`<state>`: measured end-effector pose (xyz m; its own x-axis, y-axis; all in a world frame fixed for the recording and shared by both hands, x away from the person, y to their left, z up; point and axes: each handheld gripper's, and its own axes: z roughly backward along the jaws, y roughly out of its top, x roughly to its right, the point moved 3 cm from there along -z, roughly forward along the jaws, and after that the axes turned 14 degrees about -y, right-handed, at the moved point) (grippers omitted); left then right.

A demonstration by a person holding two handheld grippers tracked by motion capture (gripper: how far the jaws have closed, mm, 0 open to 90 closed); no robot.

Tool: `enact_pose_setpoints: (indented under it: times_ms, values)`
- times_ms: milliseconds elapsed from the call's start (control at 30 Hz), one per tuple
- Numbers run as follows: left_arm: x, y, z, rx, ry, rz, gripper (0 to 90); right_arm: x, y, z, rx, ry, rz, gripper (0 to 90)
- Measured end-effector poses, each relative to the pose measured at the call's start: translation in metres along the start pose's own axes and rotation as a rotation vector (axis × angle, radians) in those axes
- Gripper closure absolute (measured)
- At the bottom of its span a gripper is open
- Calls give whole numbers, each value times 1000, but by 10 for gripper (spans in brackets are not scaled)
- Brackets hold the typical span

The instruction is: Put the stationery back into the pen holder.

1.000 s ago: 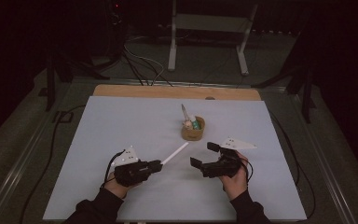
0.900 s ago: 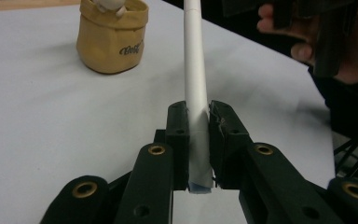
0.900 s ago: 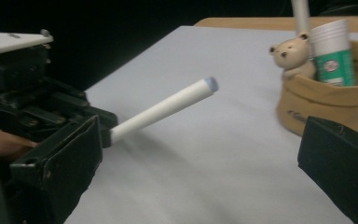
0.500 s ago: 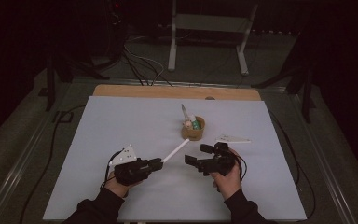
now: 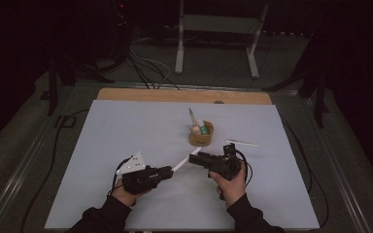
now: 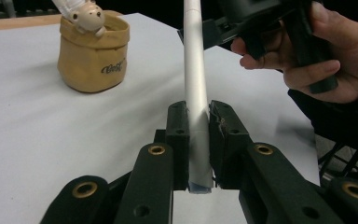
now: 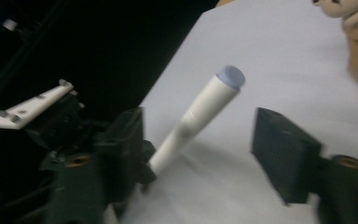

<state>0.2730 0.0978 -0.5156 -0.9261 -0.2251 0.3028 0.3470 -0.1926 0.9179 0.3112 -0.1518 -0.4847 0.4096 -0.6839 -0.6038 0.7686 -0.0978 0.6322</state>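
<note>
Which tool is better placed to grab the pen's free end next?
Right. The left tool is shut on the white pen at its base, while the right tool has been closing, its jaws either side of the pen's free end, not yet pressing.

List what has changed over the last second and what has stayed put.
The right gripper moved left to the free end of the white pen; its jaws have just been closing around it, not yet pressing. The left gripper stayed shut on the pen; the tan cup stayed put.

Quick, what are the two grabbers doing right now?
Left gripper: shut on the white pen.
Right gripper: open, jaws just closing around the pen's tip, not pressing it.
</note>
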Motion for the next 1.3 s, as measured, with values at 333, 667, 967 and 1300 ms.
enact_pose_setpoints:
  times_ms: [333,667,967,1300]
  values:
    - [0,-1,-2,-12,-27,-9,800,7,2,1,8,73,-104,725]
    - [3,-4,-7,-57,-44,-24,798,6,1,-1,-7,117,-126,783]
    - [4,-1,-6,-79,-9,3,523,-3,5,3,36,51,5,785]
    - [3,2,-1,-103,33,5,320,-11,9,9,76,-42,144,785]
